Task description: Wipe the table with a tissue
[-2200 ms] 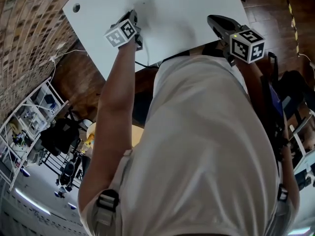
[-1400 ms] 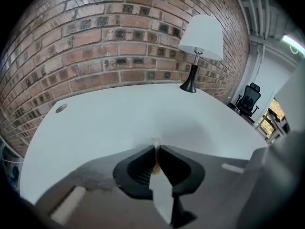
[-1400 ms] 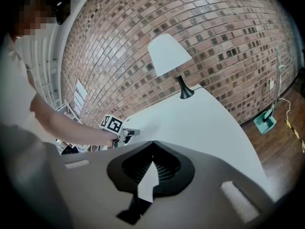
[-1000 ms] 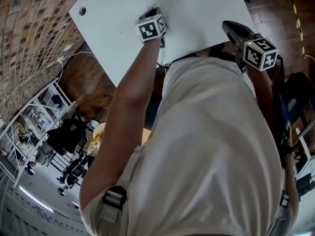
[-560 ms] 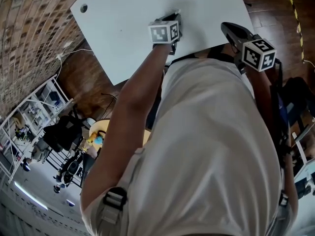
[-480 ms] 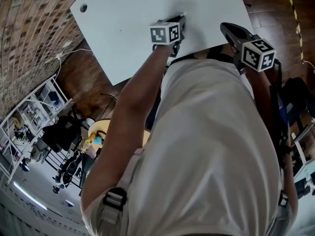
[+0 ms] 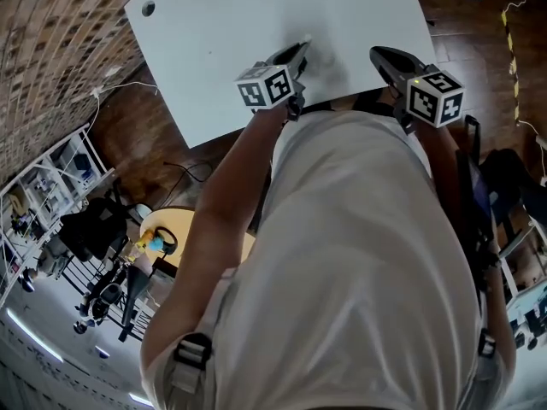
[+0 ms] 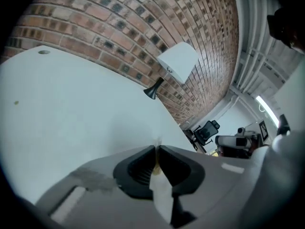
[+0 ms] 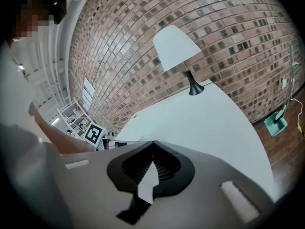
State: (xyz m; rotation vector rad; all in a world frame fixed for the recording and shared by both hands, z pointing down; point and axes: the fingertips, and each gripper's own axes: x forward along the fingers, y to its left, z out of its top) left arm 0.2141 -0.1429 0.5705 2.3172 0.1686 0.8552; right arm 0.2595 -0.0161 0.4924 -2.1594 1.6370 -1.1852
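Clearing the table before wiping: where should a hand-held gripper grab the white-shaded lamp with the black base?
Probably the thin black stem of the white-shaded table lamp, just above its flared base. Come in level over the white table: the brick wall stands behind, and the cone shade looks too wide for jaws.

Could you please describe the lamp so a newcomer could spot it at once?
Start at the white table along the brick wall. At its far edge stands the lamp: white shade, black base, the only upright thing there.
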